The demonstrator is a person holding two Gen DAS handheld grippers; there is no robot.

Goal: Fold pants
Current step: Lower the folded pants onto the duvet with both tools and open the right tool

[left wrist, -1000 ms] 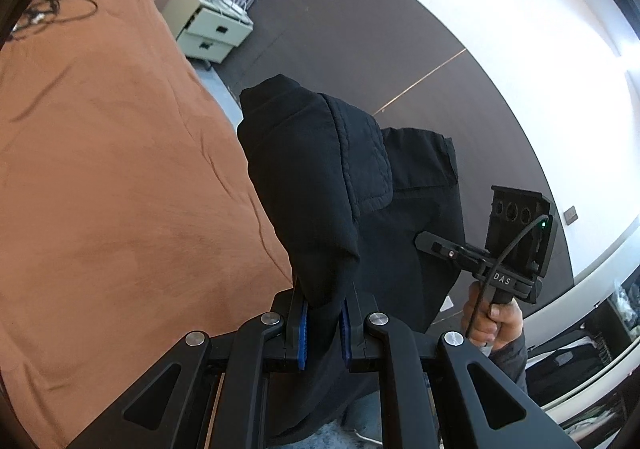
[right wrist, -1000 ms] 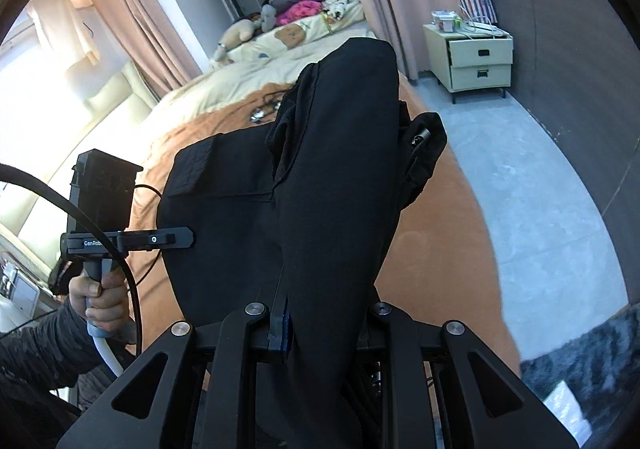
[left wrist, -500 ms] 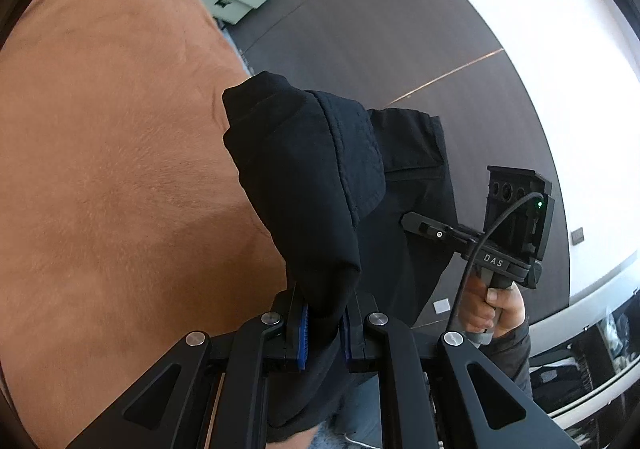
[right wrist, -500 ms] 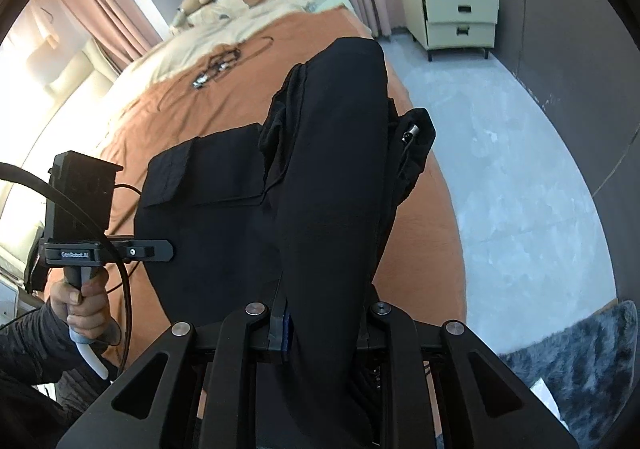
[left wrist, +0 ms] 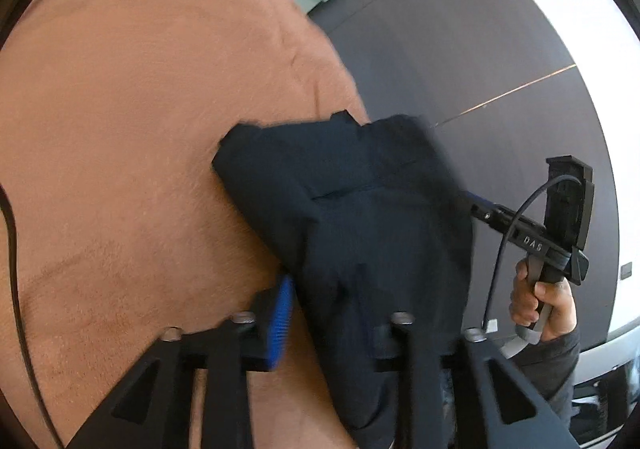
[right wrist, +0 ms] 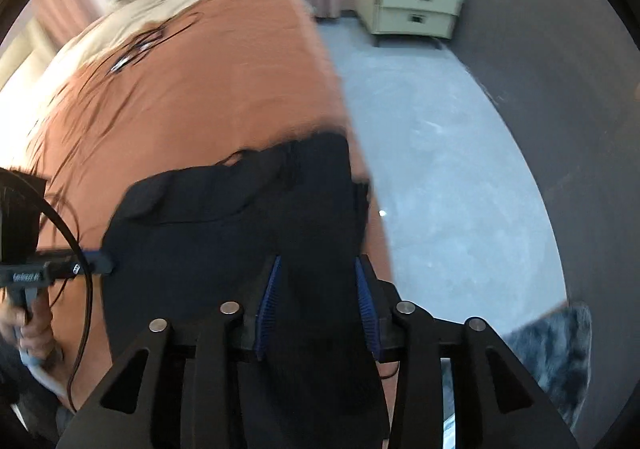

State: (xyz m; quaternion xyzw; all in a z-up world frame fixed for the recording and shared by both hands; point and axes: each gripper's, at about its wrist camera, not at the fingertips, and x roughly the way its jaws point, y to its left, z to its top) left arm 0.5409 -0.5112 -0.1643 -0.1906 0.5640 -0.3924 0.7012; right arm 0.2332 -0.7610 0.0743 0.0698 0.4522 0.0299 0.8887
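Note:
The black pants (left wrist: 360, 209) lie bunched on the orange bed cover (left wrist: 140, 129), close to its edge by the floor. My left gripper (left wrist: 340, 313) has its jaws opening. Its left blue pad (left wrist: 282, 317) stands clear of the cloth, and the pants drape over and hide the other finger. In the right wrist view the pants (right wrist: 224, 233) run between the two blue pads (right wrist: 268, 297) of my right gripper (right wrist: 316, 301). Those jaws are opening too, and the pad faces show bare. Each gripper sees the other at the pants' far side: the right (left wrist: 480, 211), the left (right wrist: 104, 263).
A pale two-drawer nightstand (right wrist: 416, 9) stands on the grey floor (right wrist: 440, 189) beyond the bed corner, against a dark wall. Black cables (right wrist: 132, 49) lie further up the bed cover (right wrist: 220, 81). A grey shaggy rug (right wrist: 552, 349) is at the lower right.
Both grippers came down and the pants, held up before, now rest on the bed cover. Both pairs of jaws, shut on the cloth before, have spread apart.

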